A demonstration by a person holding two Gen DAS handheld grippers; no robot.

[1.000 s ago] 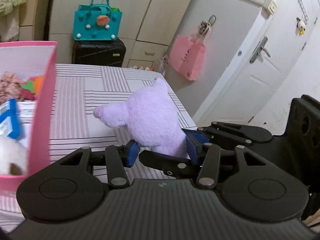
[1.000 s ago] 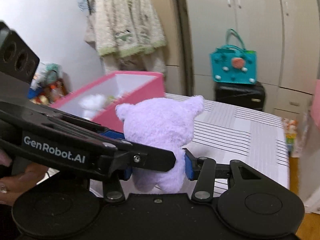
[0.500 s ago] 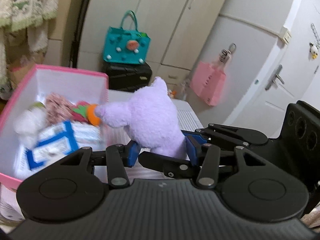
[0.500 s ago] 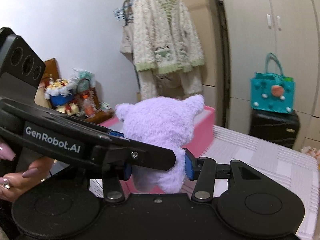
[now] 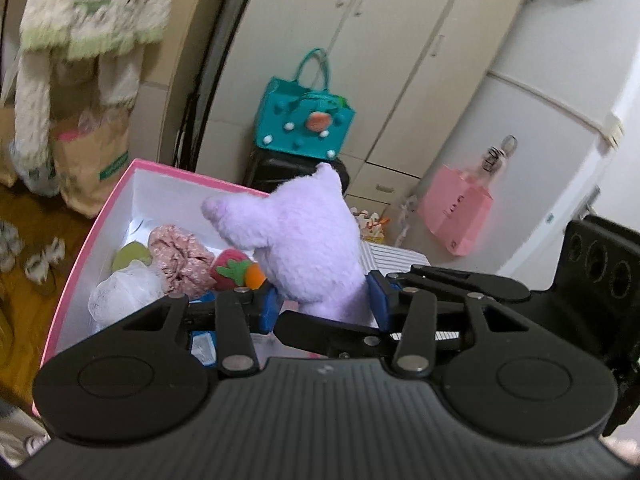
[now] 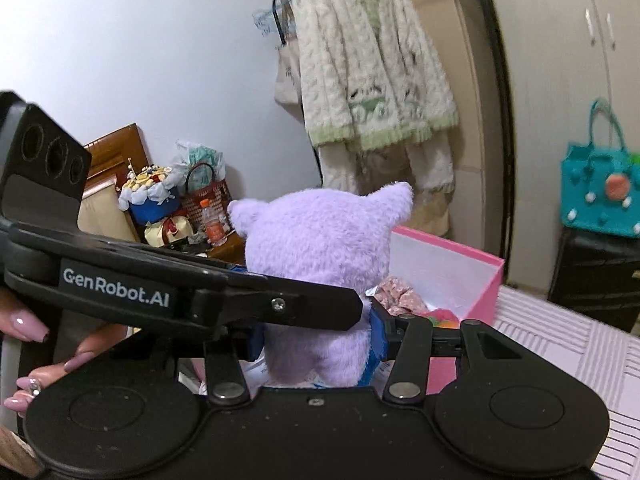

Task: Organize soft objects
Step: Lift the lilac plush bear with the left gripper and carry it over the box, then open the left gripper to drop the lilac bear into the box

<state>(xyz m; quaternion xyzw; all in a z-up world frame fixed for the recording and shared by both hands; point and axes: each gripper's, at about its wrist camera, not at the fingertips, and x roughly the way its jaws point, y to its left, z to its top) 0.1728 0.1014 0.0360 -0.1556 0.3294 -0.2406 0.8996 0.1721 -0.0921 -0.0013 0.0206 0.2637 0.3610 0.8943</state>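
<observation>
A purple plush toy (image 5: 308, 244) is held from two sides at once. My left gripper (image 5: 322, 306) is shut on its lower body, and my right gripper (image 6: 316, 338) is shut on it too, crossing the left one. The plush (image 6: 320, 256) hangs above the open pink box (image 5: 104, 216), over its near right part. Inside the box lie a pink floral cloth (image 5: 180, 256), a strawberry toy (image 5: 232, 268), a white soft item (image 5: 120, 292) and a green one (image 5: 130, 254). The box (image 6: 460, 256) also shows behind the plush in the right wrist view.
The box stands on a striped tablecloth (image 6: 560, 344). A teal bag (image 5: 304, 120) sits on a black case by the cupboards. A pink bag (image 5: 456, 216) hangs at the right. A cream cardigan (image 6: 372, 80) hangs on a rack behind the box.
Both grippers have carried the purple plush left from above the striped table to above the pink box. The grip on it has not changed.
</observation>
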